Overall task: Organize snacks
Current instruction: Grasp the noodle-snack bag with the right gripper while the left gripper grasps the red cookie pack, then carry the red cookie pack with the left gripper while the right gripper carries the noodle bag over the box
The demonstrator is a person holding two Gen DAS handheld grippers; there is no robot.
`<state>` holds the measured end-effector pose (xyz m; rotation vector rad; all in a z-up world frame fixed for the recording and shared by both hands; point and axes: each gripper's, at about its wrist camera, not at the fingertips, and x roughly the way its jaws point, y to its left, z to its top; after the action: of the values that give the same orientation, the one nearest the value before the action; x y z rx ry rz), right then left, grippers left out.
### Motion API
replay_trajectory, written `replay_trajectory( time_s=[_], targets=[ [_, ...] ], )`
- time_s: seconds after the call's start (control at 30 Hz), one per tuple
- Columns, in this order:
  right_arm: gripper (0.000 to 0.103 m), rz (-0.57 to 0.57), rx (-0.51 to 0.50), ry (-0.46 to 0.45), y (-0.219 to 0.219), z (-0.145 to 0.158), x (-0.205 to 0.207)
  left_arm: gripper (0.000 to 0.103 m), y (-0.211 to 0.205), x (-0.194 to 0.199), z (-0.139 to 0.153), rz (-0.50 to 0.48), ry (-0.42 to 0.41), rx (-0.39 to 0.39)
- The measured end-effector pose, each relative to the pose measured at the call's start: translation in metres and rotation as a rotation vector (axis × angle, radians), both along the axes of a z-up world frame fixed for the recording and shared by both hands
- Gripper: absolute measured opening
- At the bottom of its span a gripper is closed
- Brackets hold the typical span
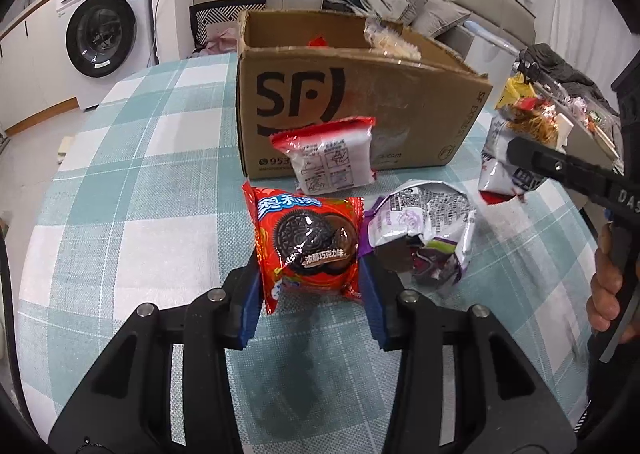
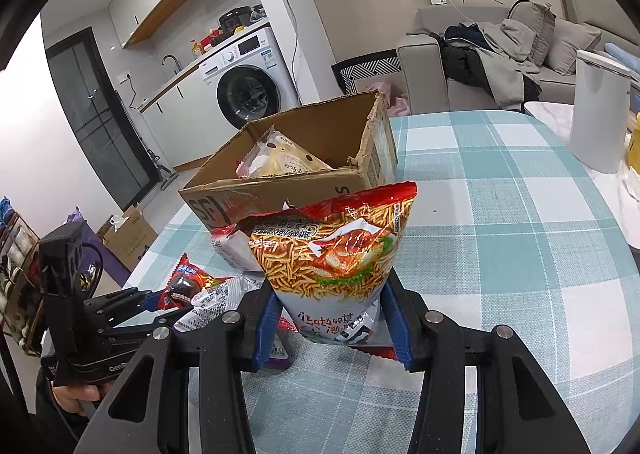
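My left gripper point(image 1: 311, 286) is shut on a red Oreo packet point(image 1: 308, 246), held upright just above the checked tablecloth point(image 1: 132, 182). Beyond it stands an open cardboard SF box point(image 1: 360, 94) with a white-and-red packet point(image 1: 330, 158) leaning on its front. A crumpled silver-and-purple wrapper point(image 1: 420, 226) lies to the right of the Oreo packet. My right gripper point(image 2: 332, 318) is shut on the lower part of a large noodle-snack bag point(image 2: 336, 250), upright in front of the box point(image 2: 348, 134). A pale bread packet point(image 2: 276, 162) lies inside the box. The left gripper point(image 2: 160, 302) shows at lower left in the right wrist view.
A white appliance point(image 2: 596, 110) stands on the table's far right edge. Behind the table are a washing machine point(image 1: 100, 38) and a sofa point(image 2: 500, 54) piled with clothes. A small carton point(image 2: 128, 234) sits on the floor at the left.
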<state>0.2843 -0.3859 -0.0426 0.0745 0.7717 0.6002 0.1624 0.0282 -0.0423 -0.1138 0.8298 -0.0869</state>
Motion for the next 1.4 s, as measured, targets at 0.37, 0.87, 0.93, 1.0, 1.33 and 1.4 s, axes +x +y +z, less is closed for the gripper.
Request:
replay_trajectory(
  time_s=[0.37, 0.87, 0.93, 1.0, 1.33, 1.4],
  targets=[
    [0.047, 0.002, 0.008, -0.007, -0.001, 0.004, -0.003, 0.039, -0.006, -0.014, 0.029, -0.003, -0.055, 0.001],
    [0.047, 0.012, 0.037, -0.029, -0.003, 0.015, -0.008, 0.039, -0.010, -0.028, 0.065, 0.004, -0.117, 0.006],
    [0.047, 0.019, 0.039, -0.031, -0.001, 0.016, -0.010, 0.039, -0.010, -0.028, 0.069, 0.007, -0.125, 0.007],
    [0.047, 0.028, 0.042, -0.036, 0.001, 0.018, -0.012, 0.039, -0.009, -0.028, 0.075, 0.011, -0.133, 0.006],
    [0.047, 0.056, 0.049, -0.084, 0.009, 0.039, -0.015, 0.039, -0.010, -0.024, 0.104, 0.014, -0.185, 0.010],
    [0.047, 0.057, 0.048, -0.094, 0.011, 0.045, -0.015, 0.039, -0.012, -0.022, 0.109, 0.010, -0.193, 0.014]
  ],
)
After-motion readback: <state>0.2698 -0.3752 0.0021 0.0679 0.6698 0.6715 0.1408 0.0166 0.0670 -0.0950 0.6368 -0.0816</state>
